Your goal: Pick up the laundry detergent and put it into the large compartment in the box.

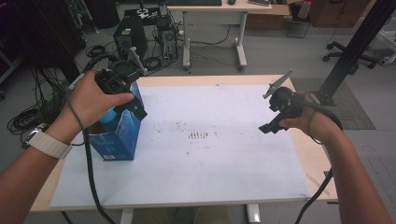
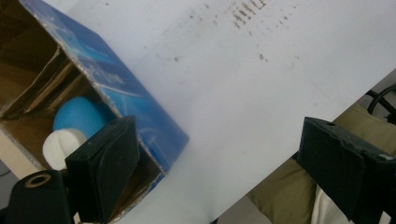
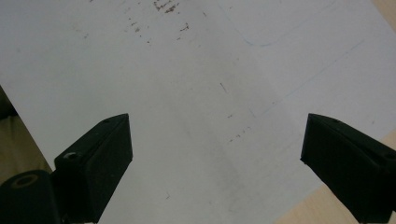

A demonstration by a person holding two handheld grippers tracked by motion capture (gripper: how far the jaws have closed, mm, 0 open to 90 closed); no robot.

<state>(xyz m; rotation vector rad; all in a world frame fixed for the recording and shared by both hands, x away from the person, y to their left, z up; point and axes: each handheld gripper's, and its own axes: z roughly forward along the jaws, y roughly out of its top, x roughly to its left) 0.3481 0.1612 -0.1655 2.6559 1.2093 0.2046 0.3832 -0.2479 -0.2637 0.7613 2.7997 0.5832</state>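
An open blue cardboard box (image 1: 120, 137) stands at the left of the white sheet (image 1: 201, 158). Inside it lie a blue rounded object (image 2: 77, 116) and a white one (image 2: 58, 145). My left gripper (image 1: 128, 105) hovers over the box's top, held by a hand. In the left gripper view its jaws are wide apart with nothing between them, one over the box's opening (image 2: 42, 93). My right gripper (image 1: 271, 123) hangs above the sheet's right side, open and empty, over the bare white sheet (image 3: 196, 93).
The sheet covers a wooden table (image 1: 317, 163). Brown smudges (image 1: 198, 135) mark its middle. Behind the table are cables and computer gear (image 1: 140, 37) on the floor, a white desk (image 1: 215, 18) and a black post (image 1: 355, 46) at the right.
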